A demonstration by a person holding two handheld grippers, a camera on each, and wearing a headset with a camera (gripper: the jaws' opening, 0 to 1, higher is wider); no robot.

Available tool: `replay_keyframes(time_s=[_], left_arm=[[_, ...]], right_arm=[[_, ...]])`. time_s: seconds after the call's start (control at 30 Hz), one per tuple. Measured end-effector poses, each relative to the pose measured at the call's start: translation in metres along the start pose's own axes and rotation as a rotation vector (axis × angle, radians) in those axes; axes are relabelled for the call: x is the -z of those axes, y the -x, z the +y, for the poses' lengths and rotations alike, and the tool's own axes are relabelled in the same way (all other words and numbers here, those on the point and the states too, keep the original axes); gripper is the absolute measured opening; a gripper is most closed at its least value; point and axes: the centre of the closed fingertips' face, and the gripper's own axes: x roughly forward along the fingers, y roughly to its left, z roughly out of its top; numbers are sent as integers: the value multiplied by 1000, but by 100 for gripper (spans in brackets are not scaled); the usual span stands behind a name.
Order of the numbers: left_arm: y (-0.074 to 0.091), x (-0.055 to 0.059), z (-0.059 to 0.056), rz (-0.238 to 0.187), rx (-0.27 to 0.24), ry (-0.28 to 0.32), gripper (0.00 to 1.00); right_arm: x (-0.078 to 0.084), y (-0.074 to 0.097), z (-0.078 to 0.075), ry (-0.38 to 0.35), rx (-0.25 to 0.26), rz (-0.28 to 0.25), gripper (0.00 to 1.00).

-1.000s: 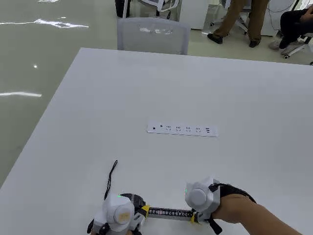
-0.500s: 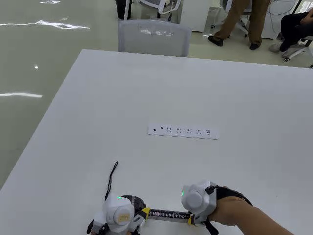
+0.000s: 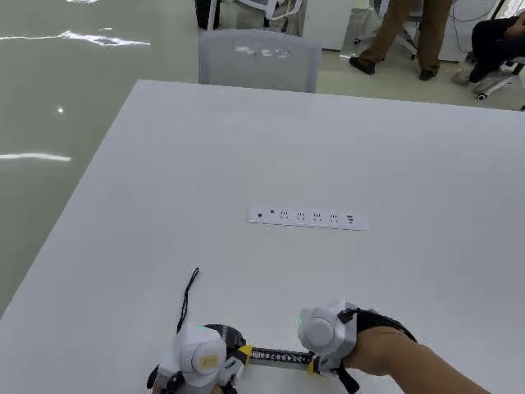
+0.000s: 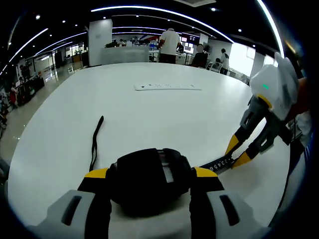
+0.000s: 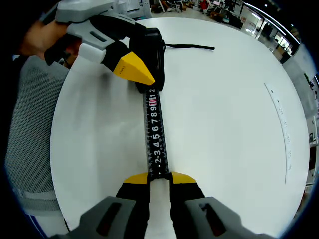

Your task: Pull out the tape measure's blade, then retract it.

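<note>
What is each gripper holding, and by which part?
Left gripper clamps the tape measure's black case; right gripper pinches the blade at its free end.

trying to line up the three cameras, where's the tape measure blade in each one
Head view: the blade lies low centre, near the bottom edge, just right of the black case.
Left gripper view: the blade is at lower right, from the case to the right gripper.
Right gripper view: the blade runs up the centre from that gripper's jaws to the case.
Shared landmark: the white power strip.
</note>
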Motion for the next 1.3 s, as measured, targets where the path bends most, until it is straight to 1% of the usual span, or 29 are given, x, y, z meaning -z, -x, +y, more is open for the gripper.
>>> replay_keyframes(time_s=[0.1,0.23,0.3,0.37,0.43,0.5,0.57,0.63,0.7,0.77,0.9,1.03,1.1,1.23,1.27,1.3], left_arm=[[-1,1,1,0,0,0,59],[-1,1,0,1,2,0,59],[-1,0,0,0,2,0,59],[-1,1,0,0,2,1,59],[-2,1,1,0,3,0,59],[-2,1,0,0,4,1,60],[-1,1,0,0,4,1,60],[0,0,0,0,5,1,60],[0,0,-1,0,6,1,60],[1,0,-1,1,6,1,60],[2,-1,-2,0,7,0,60],[0,-1,0,0,8,1,60],[-1,0,0,0,9,2,60],[1,0,-1,0,10,2,60],[1,0,-1,0,10,1,60],[1,0,-1,0,11,1,60]], right_arm=[[-2,-3,0,2,-3,-5,14],[-6,1,2,2,-5,-11,14],[-5,-9,-1,2,-6,-14,14],[-9,0,3,0,-6,-19,14],[-11,1,3,0,-7,-21,14],[-10,-11,-1,2,-8,-23,14],[-14,-4,3,0,-9,-25,14],[-17,-1,5,-4,-8,-31,14],[-19,-5,4,-3,-10,-42,14],[-21,-3,5,-9,-10,-51,14],[-24,-15,2,-3,-12,-56,14],[-32,-7,7,-2,-16,-60,14],[-33,-12,6,-4,-19,-65,14],[-41,-5,11,1,-22,-75,14],[-42,-7,10,0,-24,-78,14],[-43,-13,9,2,-26,-81,14]])
